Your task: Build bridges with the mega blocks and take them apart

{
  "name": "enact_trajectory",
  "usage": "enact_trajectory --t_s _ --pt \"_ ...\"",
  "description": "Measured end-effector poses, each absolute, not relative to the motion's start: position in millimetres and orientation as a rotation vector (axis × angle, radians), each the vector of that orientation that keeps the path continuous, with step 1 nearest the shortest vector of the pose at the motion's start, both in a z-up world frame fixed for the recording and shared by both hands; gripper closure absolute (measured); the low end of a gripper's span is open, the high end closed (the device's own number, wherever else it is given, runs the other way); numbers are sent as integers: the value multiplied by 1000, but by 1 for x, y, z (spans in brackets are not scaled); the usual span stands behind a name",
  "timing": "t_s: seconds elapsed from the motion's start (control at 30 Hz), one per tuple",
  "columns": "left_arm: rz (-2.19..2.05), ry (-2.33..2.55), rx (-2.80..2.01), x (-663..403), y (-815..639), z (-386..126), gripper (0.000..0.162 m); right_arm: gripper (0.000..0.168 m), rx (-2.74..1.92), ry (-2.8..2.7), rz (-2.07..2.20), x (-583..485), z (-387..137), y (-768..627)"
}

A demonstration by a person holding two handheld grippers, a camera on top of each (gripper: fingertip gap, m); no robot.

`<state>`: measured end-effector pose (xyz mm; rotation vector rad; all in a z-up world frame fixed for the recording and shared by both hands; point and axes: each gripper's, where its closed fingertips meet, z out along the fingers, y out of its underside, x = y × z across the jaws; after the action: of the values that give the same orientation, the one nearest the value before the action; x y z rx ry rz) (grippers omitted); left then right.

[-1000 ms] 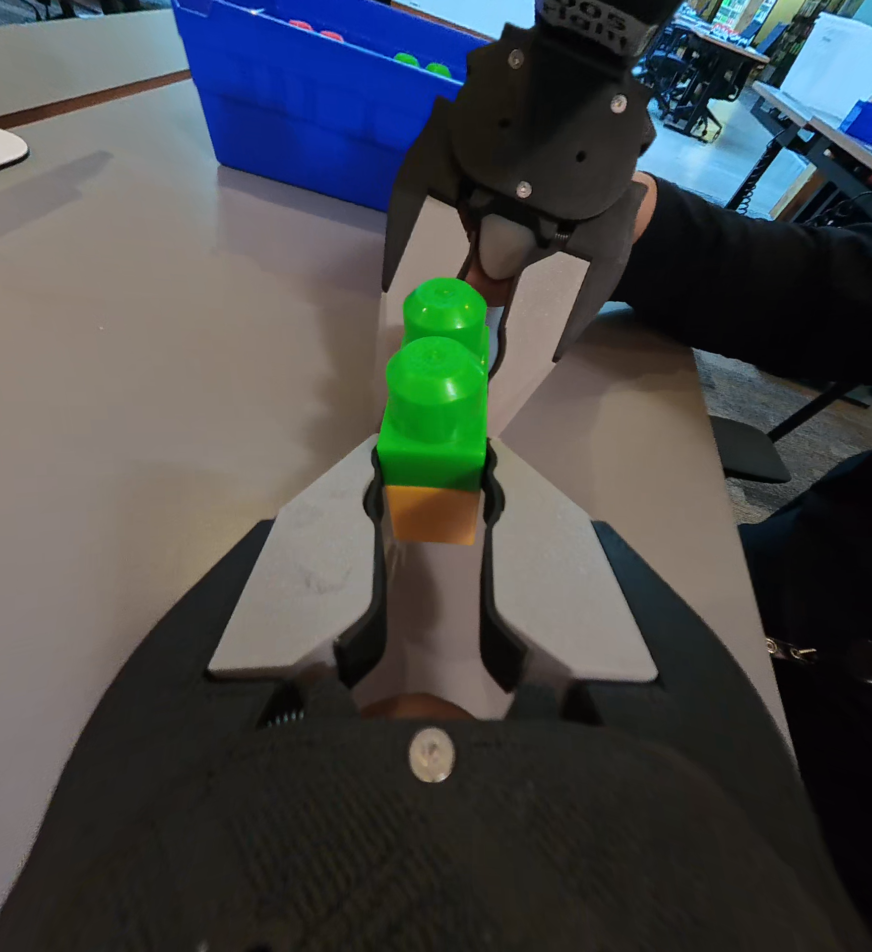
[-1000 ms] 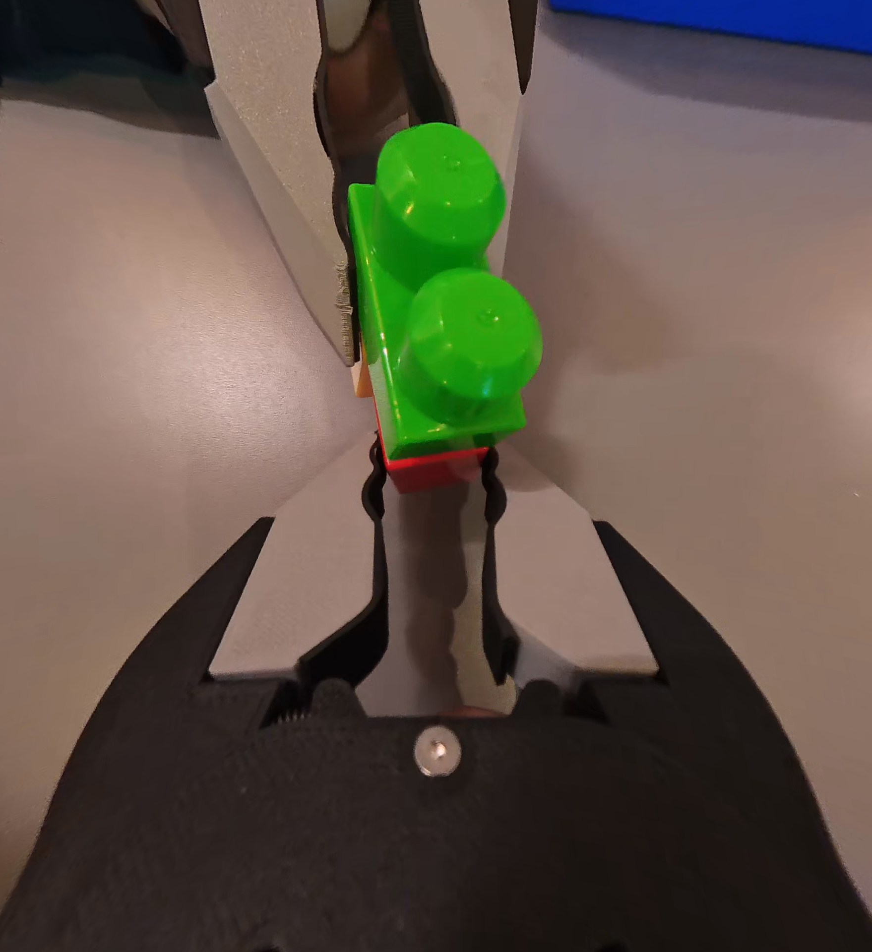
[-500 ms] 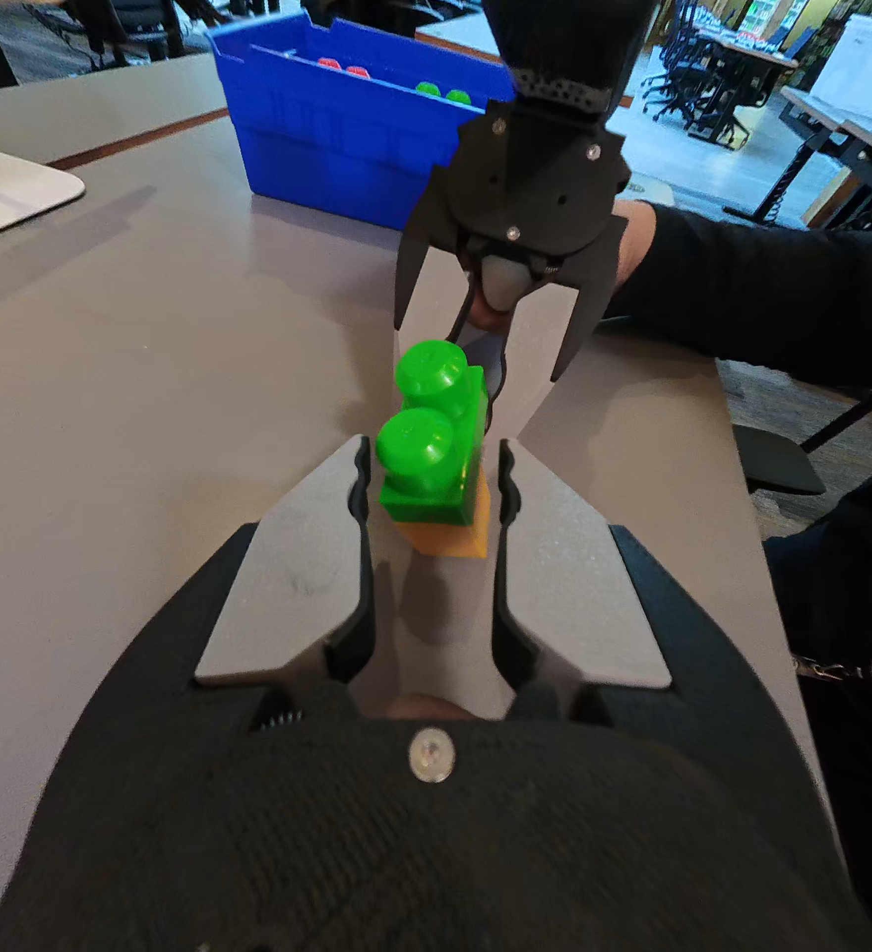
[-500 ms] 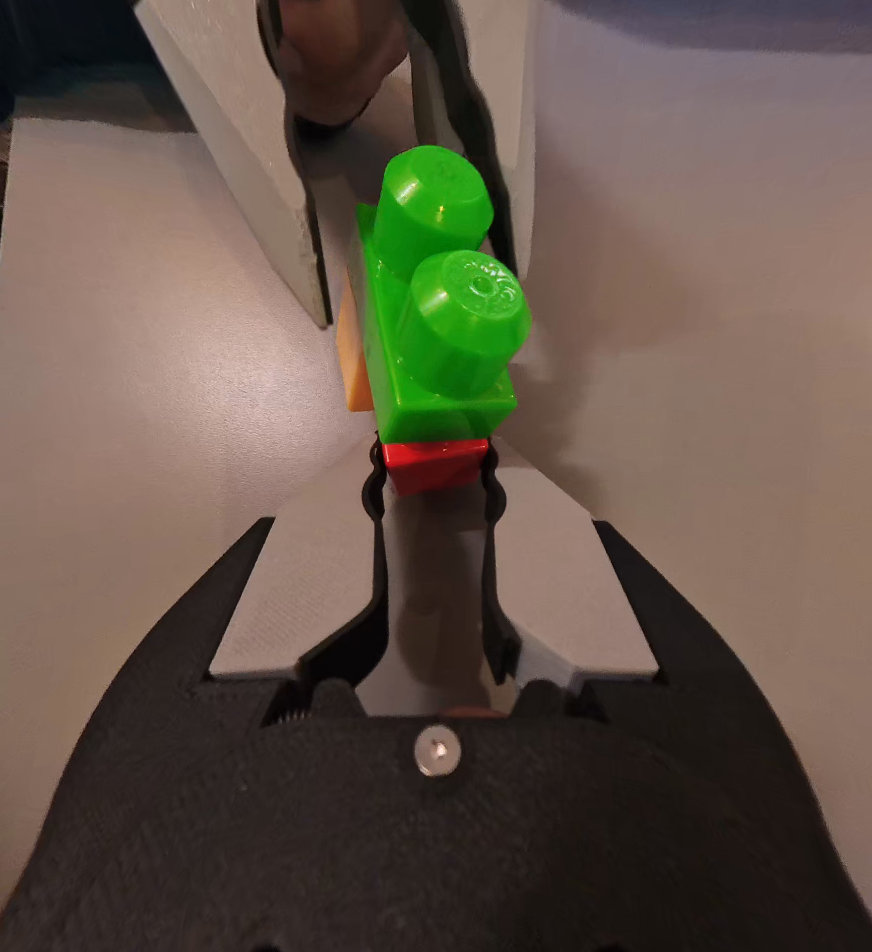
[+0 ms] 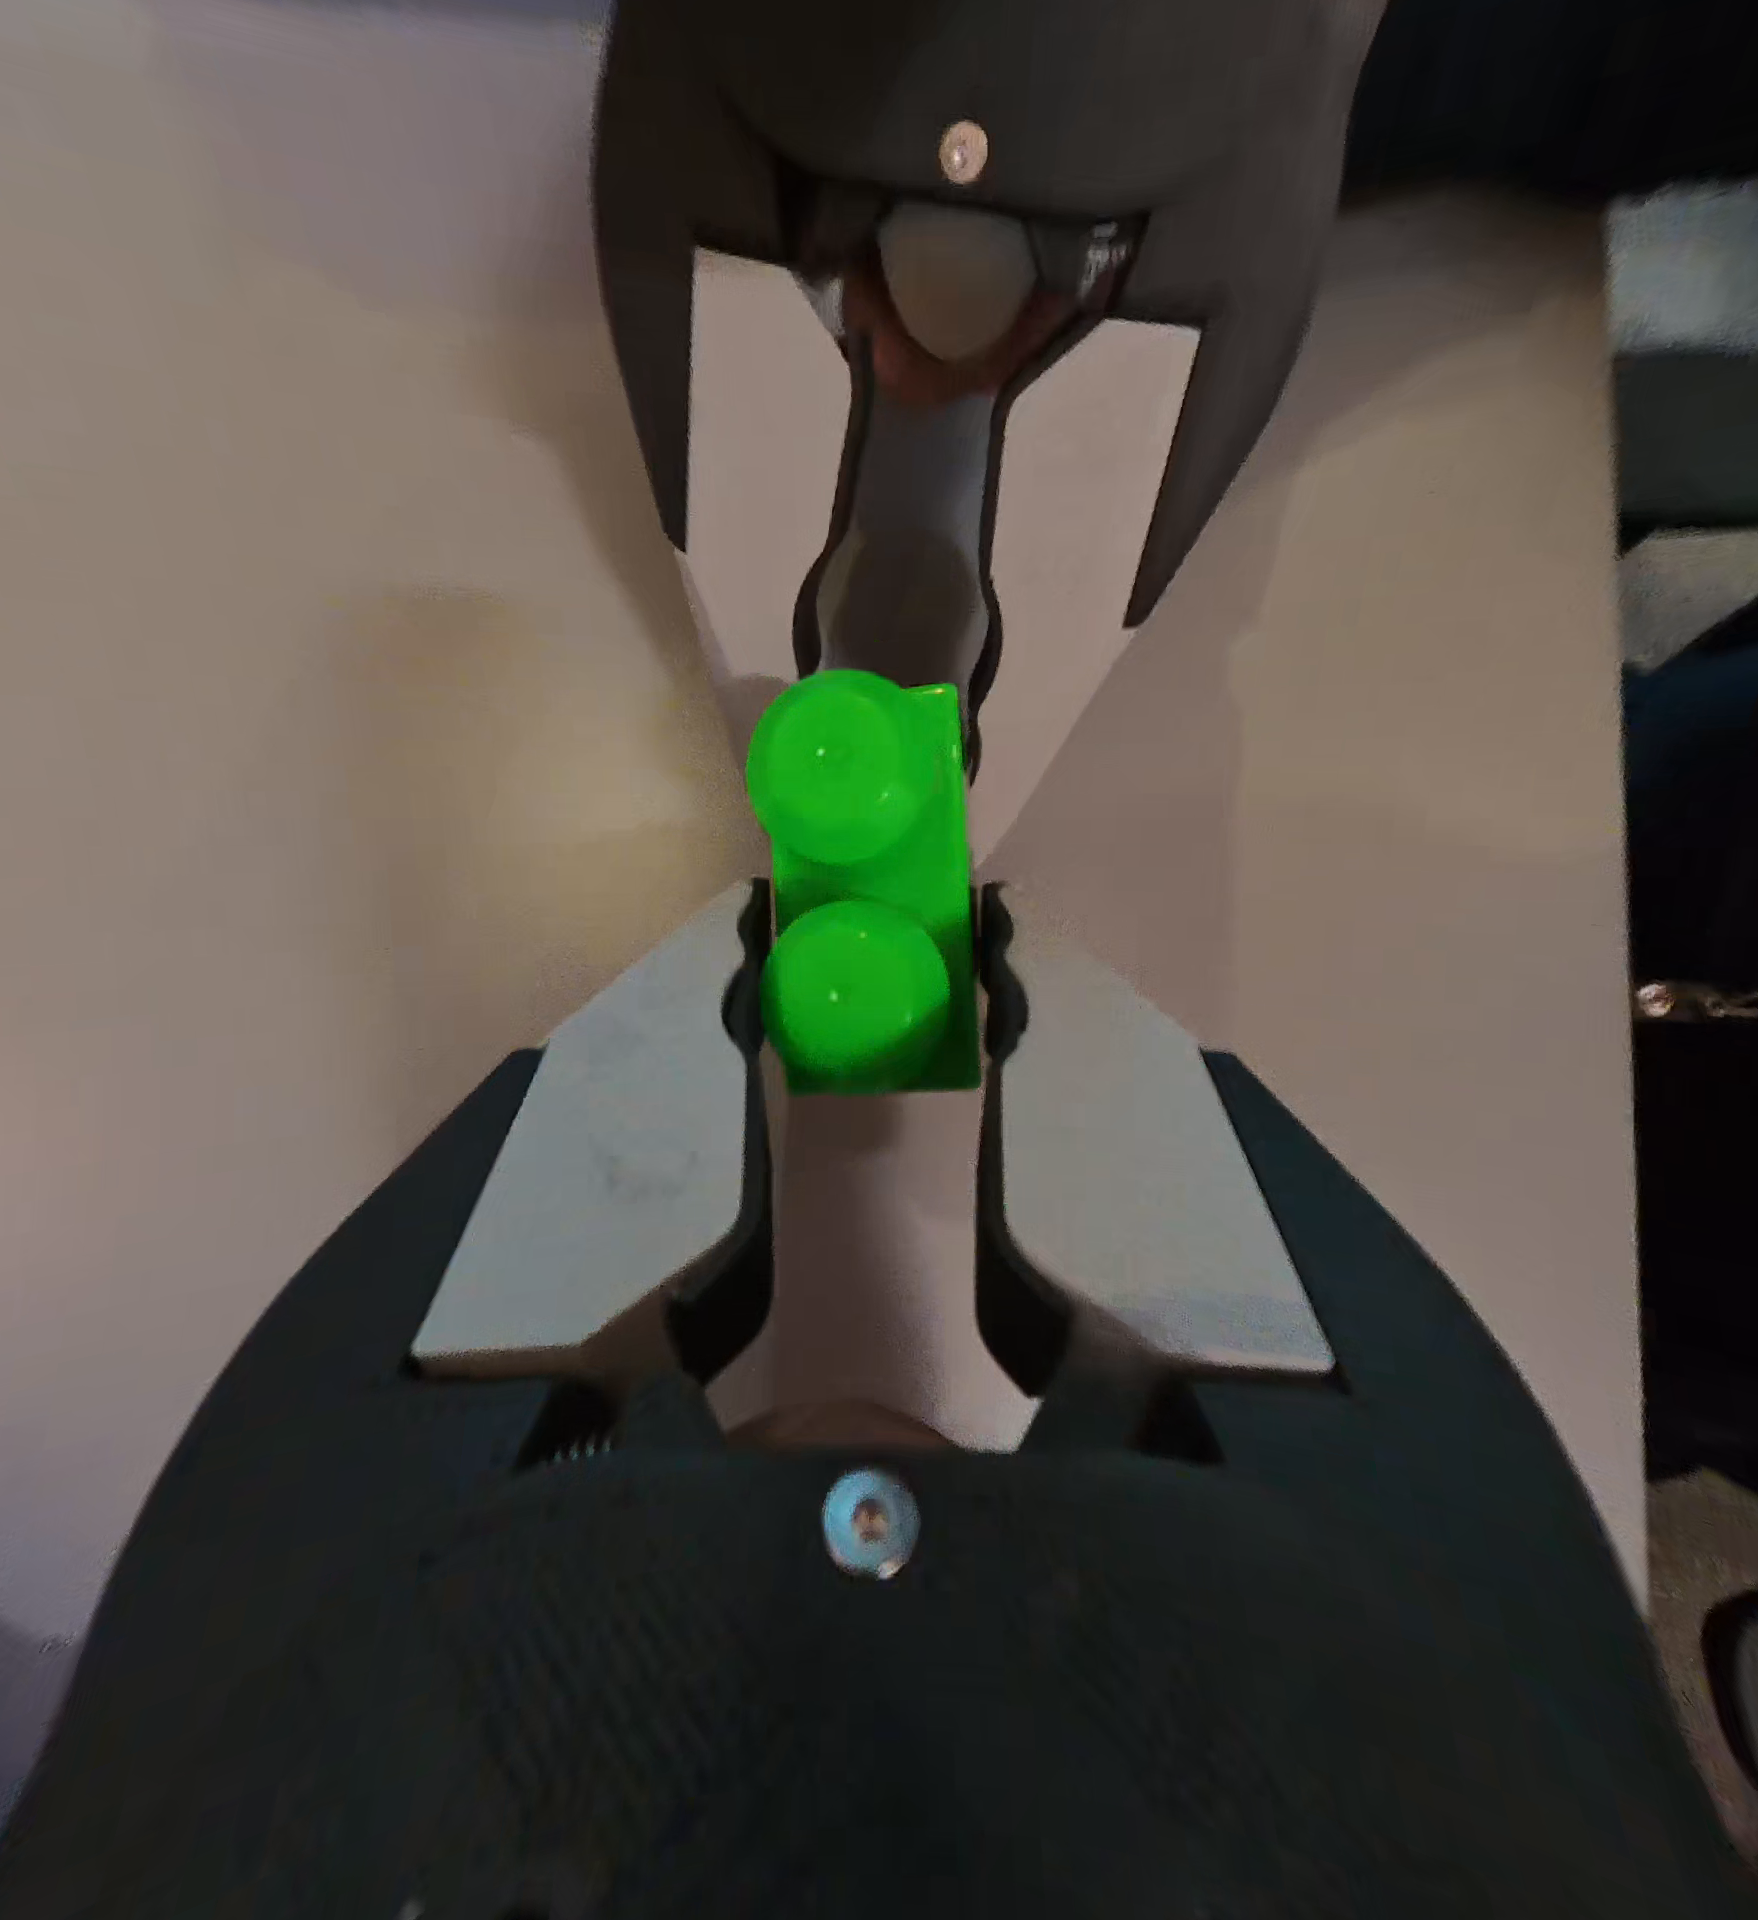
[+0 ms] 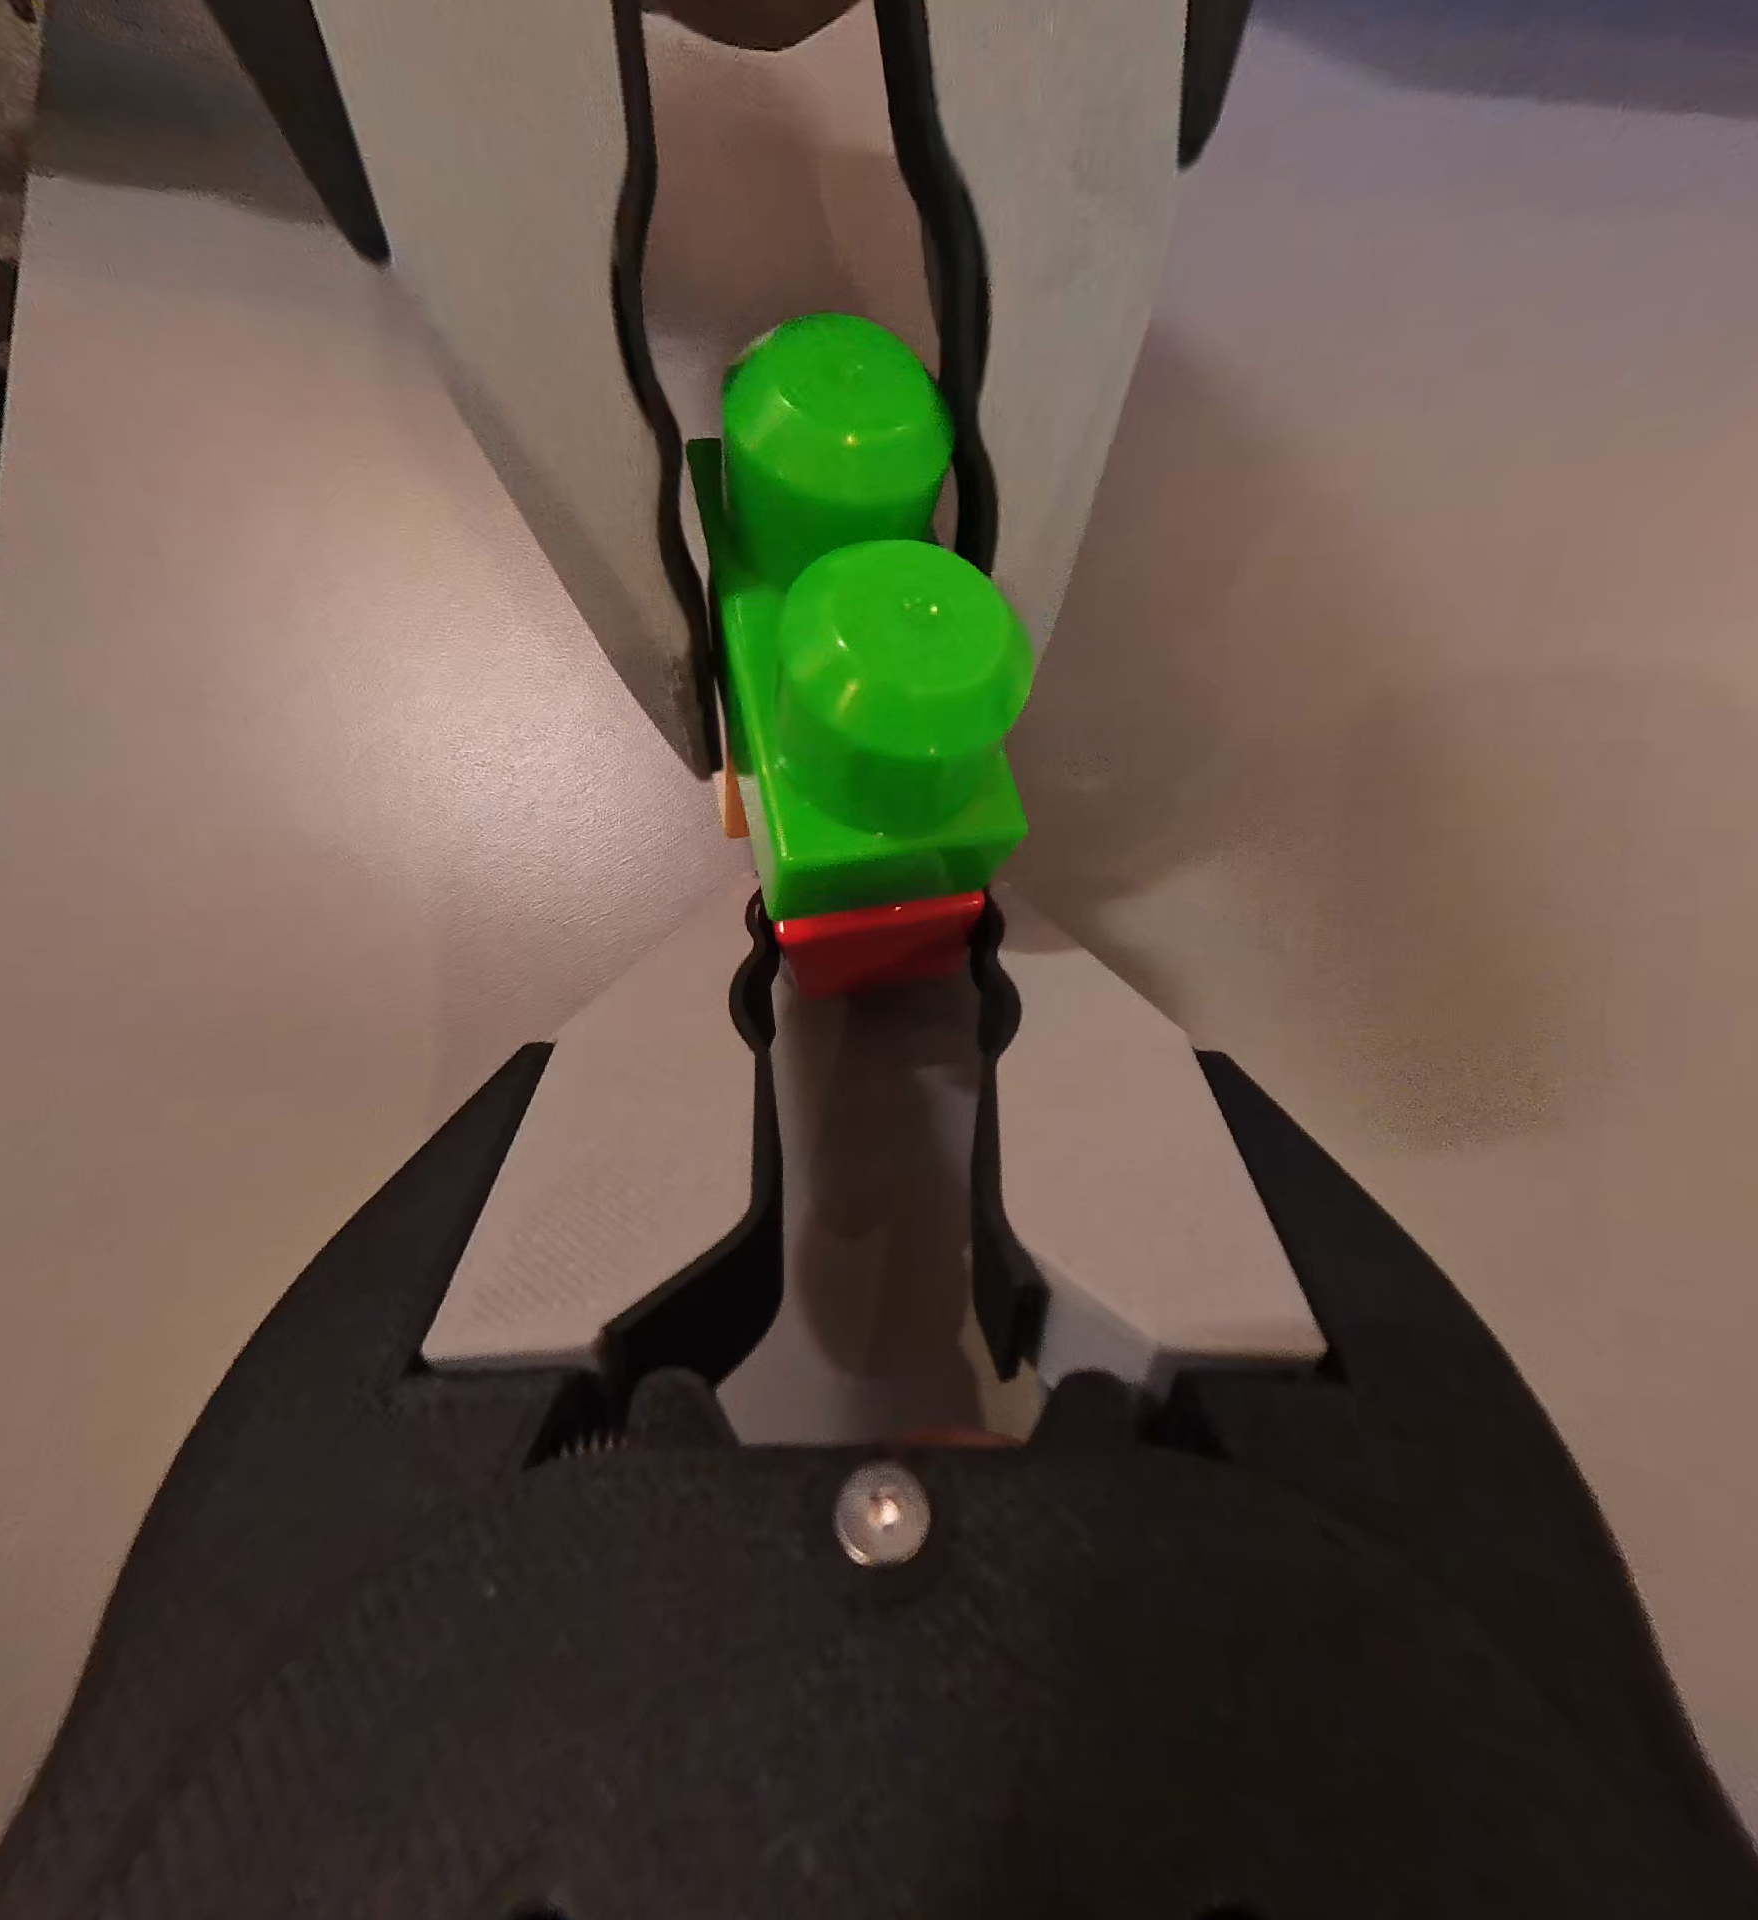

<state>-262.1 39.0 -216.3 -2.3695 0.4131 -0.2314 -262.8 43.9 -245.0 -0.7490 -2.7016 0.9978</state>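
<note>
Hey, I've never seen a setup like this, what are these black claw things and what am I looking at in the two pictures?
No robot here: a person holds a two-finger gripper in each hand, and each gripper carries a camera looking along its own fingers.

In the left wrist view, the left gripper sits at the bottom, closed on the near end of a green block; the right gripper faces it from the top.

The right wrist view is the reverse: the right gripper is closed on a red block under the green one, and a sliver of an orange block shows beside it.

Together the blocks form a small bridge over a pale table.
</note>
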Motion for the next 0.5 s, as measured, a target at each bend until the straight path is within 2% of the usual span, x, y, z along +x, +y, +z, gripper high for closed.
enact_trajectory --t_s 0.5 --pt "-217 412 -2415 -254 48 -195 125 134 -717 -2710 995 -258 -245 42"
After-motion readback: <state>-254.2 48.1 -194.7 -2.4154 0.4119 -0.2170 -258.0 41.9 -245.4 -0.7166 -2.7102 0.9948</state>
